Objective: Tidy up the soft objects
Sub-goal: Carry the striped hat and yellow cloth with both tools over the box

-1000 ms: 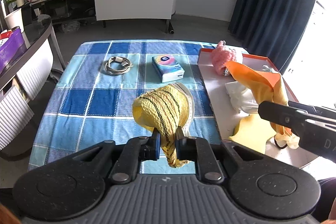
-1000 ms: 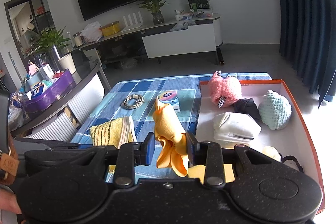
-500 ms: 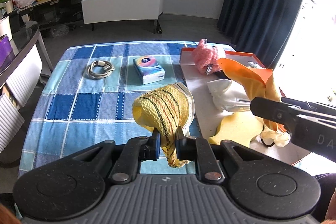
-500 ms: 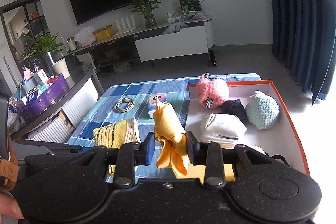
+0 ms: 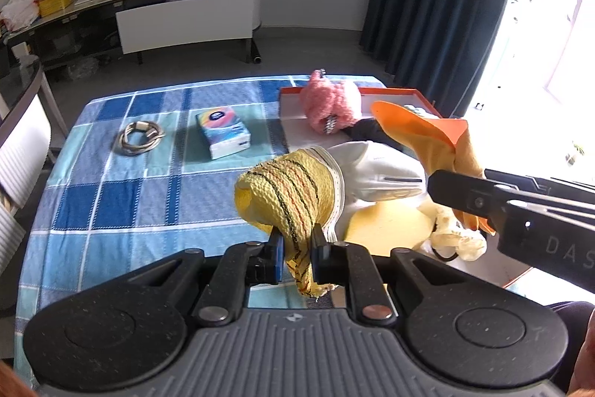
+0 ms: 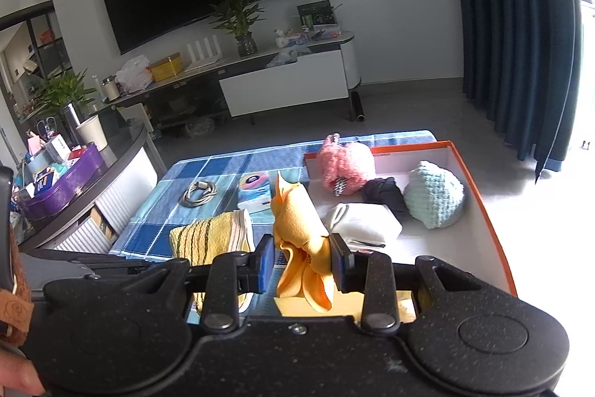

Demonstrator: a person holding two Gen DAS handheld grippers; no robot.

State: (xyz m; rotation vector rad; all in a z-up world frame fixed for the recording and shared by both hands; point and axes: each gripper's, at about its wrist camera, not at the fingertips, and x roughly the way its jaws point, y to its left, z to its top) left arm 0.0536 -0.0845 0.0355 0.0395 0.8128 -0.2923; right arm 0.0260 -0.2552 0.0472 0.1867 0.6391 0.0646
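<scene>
My left gripper (image 5: 296,250) is shut on a yellow striped knitted cloth (image 5: 288,194) and holds it up over the near left edge of the orange-rimmed tray (image 5: 401,91). The cloth also shows in the right wrist view (image 6: 208,239). My right gripper (image 6: 302,261) holds an orange cloth (image 6: 297,229) above the tray (image 6: 494,222); its jaws stand wider than before and the cloth still hangs between them. In the tray lie a pink fluffy item (image 6: 344,164), a white folded item (image 6: 362,224), a black item (image 6: 385,192), a mint knitted item (image 6: 433,194) and a pale yellow piece (image 5: 386,222).
On the blue checked tablecloth (image 5: 111,196) lie a coiled cable (image 5: 139,138) and a tissue pack (image 5: 225,131). A curved counter with a purple tray (image 6: 63,185) stands to the left. A TV bench (image 6: 290,80) is at the far wall, dark curtains (image 6: 513,25) to the right.
Both grippers have moved right toward the tray with their cloths. The right gripper's jaws have spread wider around the orange cloth.
</scene>
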